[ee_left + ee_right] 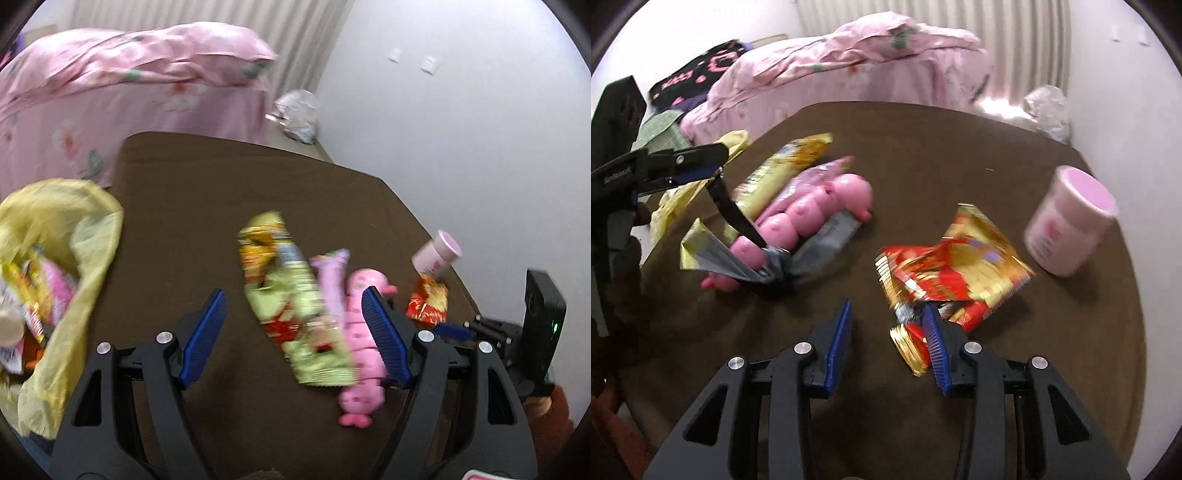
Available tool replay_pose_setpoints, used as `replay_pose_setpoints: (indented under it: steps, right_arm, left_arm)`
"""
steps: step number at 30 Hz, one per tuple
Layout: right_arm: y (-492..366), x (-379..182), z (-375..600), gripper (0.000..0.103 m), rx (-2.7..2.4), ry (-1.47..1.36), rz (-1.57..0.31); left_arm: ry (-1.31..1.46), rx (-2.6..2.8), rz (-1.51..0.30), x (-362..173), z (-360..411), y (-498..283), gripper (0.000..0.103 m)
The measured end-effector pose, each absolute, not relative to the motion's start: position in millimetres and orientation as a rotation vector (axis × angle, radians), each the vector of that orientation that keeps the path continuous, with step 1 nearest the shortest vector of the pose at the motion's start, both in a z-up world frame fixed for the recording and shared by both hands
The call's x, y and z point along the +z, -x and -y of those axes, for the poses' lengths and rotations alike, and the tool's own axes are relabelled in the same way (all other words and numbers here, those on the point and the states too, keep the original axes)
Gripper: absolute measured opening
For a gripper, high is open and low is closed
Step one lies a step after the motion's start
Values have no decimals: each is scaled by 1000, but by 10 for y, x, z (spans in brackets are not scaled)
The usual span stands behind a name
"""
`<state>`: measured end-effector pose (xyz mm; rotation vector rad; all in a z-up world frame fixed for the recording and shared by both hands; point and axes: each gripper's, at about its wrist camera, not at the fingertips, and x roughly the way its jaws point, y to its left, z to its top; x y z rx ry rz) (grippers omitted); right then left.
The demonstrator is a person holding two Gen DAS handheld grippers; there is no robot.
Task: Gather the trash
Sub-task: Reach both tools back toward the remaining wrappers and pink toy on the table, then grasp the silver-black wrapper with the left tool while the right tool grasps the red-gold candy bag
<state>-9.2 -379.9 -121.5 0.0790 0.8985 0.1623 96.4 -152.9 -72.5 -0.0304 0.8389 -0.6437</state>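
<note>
Two views of a brown surface (192, 206) during trash collection. Left tongs (295, 332): wide, holding nothing, poised above a green wrapper (295, 306) and a lilac wrapper (330, 280), with a pink toy (360, 373) lying against their right side. Right tongs (886, 332): wide, also holding nothing; the right pad touches or overlaps the near edge of a red-gold wrapper (953, 266) (contact cannot be told through the blur). A pink cup (1067, 221) stands at the far right of the surface, apart from the wrappers. At the left edge hangs a yellow bag (70, 258), open-mouthed and already containing several packets. Judged progress: partly done. Some trash is bagged; at least three wrappers remain on the surface, none yet gripped. Whether the cup and toy count as trash cannot be told. A crumpled clear bag (299, 114) lies on the floor beyond, beside the bed (110, 92).
</note>
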Motion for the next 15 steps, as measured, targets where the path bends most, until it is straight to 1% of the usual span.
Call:
replay_pose_setpoints:
  steps: [4, 7, 11, 15]
  right_arm:
    - [248, -1065, 3987, 37, 110, -181, -826]
    - [291, -1021, 4000, 38, 80, -155, -815]
    - [282, -1038, 3996, 38, 36, -98, -820]
    - [314, -964, 4058, 38, 74, -127, -783]
  left_arm:
    - [-106, -653, -817, -741, 1842, -868, 71]
    - [-170, -618, -828, -823, 1906, -853, 71]
    - [-187, -503, -834, -897, 1675, -930, 71]
    - [-106, -407, -838, -858, 1309, -1071, 71]
